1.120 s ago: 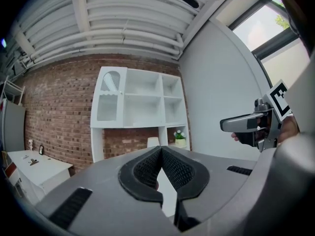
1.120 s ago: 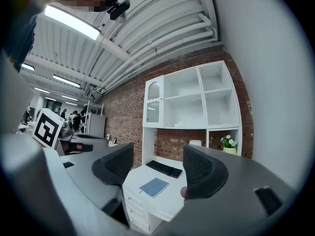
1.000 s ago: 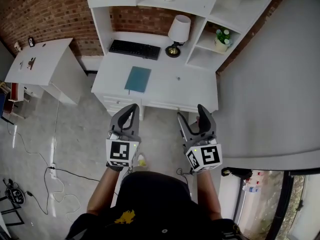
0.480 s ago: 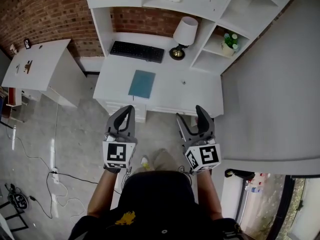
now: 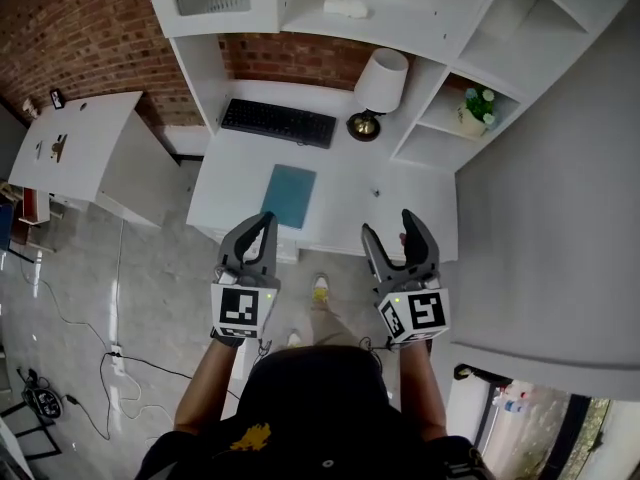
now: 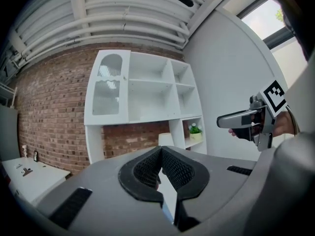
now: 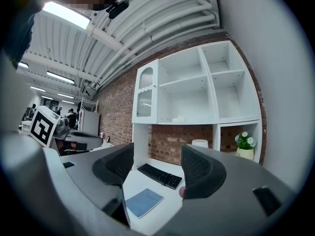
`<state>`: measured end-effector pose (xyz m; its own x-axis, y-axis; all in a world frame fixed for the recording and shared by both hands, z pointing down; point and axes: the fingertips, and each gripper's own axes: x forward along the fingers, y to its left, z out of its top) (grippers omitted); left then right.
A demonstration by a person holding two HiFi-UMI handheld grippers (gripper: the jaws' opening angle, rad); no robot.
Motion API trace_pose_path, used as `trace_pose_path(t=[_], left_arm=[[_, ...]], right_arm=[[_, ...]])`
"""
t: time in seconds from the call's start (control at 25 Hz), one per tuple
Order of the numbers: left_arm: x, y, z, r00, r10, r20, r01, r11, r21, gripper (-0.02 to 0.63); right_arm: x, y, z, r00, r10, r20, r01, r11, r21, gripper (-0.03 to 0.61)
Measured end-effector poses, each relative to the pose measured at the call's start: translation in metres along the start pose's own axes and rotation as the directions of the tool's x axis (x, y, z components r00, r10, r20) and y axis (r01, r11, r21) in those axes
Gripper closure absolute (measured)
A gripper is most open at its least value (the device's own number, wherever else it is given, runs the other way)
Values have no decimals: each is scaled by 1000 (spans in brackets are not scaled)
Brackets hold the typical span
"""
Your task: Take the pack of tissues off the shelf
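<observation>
The pack of tissues (image 5: pixel 345 7) is a small white bundle lying on the middle shelf of the white shelf unit (image 5: pixel 420 28), above the desk. In the right gripper view the pack of tissues (image 7: pixel 178 118) shows on that same shelf, far off. Both grippers are held out in front of the person, short of the desk's front edge and well away from the shelf. My left gripper (image 5: pixel 260 223) is shut with its tips touching and nothing between them, also seen as left gripper (image 6: pixel 161 151). My right gripper (image 5: pixel 390 224) stands open and empty, as right gripper (image 7: pixel 157 154) shows.
On the white desk (image 5: pixel 345 213) lie a black keyboard (image 5: pixel 278 122) and a blue notebook (image 5: pixel 289 194), with a white lamp (image 5: pixel 380 83). A potted plant (image 5: pixel 473 110) sits in the lower right cubby. A white side table (image 5: pixel 70 148) stands left; a grey wall (image 5: pixel 560 218) runs along the right.
The person has stepped closer to the desk, so the desk and shelf sit nearer and lower in view. Both grippers keep their pose and jaw state.
</observation>
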<state>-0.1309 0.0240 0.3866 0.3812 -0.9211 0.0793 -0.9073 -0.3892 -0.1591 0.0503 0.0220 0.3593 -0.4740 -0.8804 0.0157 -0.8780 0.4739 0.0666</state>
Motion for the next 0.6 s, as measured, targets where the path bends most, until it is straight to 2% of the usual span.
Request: trace_pose_path(t=[0.2, 0.4, 0.6], left_arm=[[70, 26, 12, 999, 30, -18, -30, 999, 25, 600], [138, 33, 39, 998, 65, 18, -66, 998, 8, 600], [188, 31, 51, 998, 57, 2, -57, 997, 56, 600]], right_arm=[[65, -46, 14, 998, 26, 49, -28, 999, 29, 287], [112, -94, 18, 997, 48, 61, -51, 997, 51, 287], [143, -133, 29, 991, 77, 111, -87, 992, 91, 287]])
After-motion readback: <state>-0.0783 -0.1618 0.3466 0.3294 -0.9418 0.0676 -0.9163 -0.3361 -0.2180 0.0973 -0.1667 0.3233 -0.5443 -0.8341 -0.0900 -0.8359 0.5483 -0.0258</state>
